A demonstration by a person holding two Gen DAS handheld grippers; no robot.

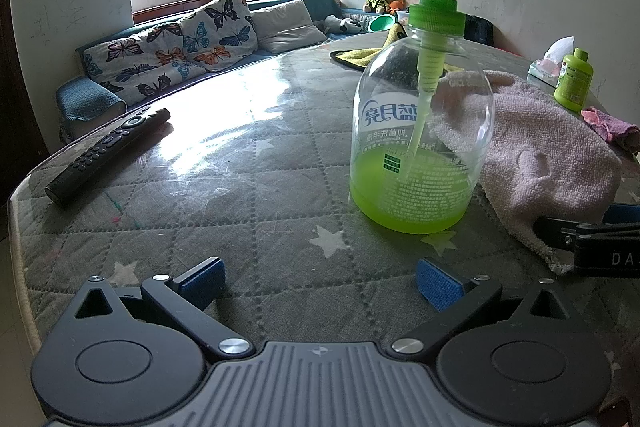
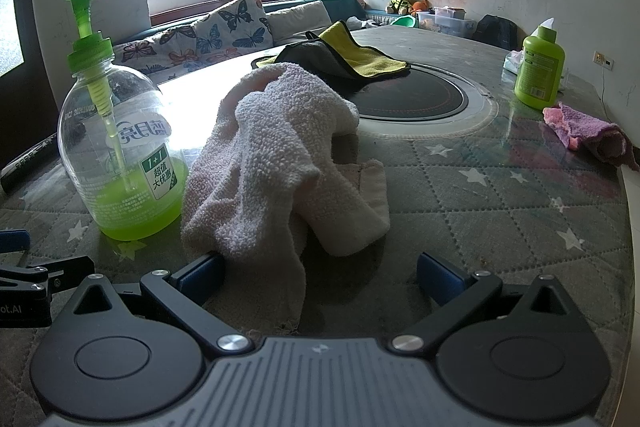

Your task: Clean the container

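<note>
pink towel [image 2: 276, 155] hides part of soap bottle [image 1: 420, 131].

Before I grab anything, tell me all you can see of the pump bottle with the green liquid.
The pump bottle is clear, rounded plastic with a green screw collar and a green pump head on a raised stem; a pale dip tube runs down into the liquid. Green liquid fills roughly its bottom third. White printed labels show on its sides. It stands upright on the table, with the pink towel heaped close at its side; contact is unclear. Neither gripper holds it.
</note>
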